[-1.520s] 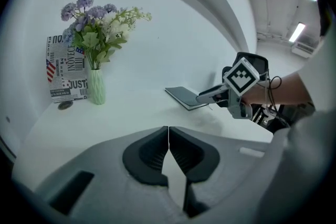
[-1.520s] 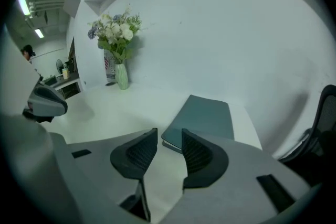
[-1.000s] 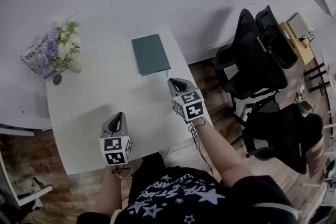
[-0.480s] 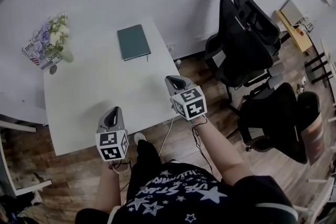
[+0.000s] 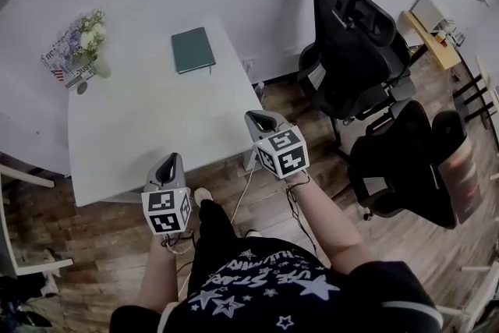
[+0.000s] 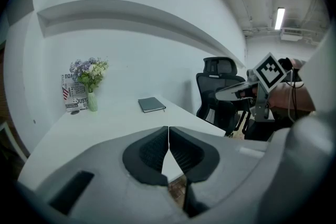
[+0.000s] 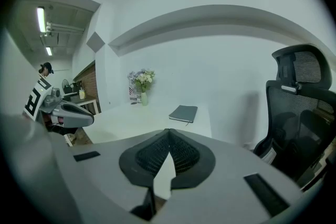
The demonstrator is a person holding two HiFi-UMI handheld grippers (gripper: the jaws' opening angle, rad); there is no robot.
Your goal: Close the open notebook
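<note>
A dark green notebook (image 5: 192,50) lies closed and flat at the far right corner of the white table (image 5: 148,129); it also shows as the notebook (image 6: 151,105) and the notebook (image 7: 184,113) in the two gripper views. My left gripper (image 5: 168,165) hangs at the table's near edge, jaws shut with nothing between them. My right gripper (image 5: 259,121) is off the table's right front corner, over the floor, also shut and empty. Both are well short of the notebook.
A vase of flowers (image 5: 90,43) and a printed card (image 5: 64,68) stand at the table's far left corner. Black office chairs (image 5: 351,51) crowd the right side, one chair (image 7: 302,113) close by in the right gripper view. Wood floor (image 5: 101,246) lies below; a white wall runs behind.
Both grippers have drawn back from the table toward the person, from above the tabletop to its near edge and beyond. The notebook stays closed and now lies farther from them.
</note>
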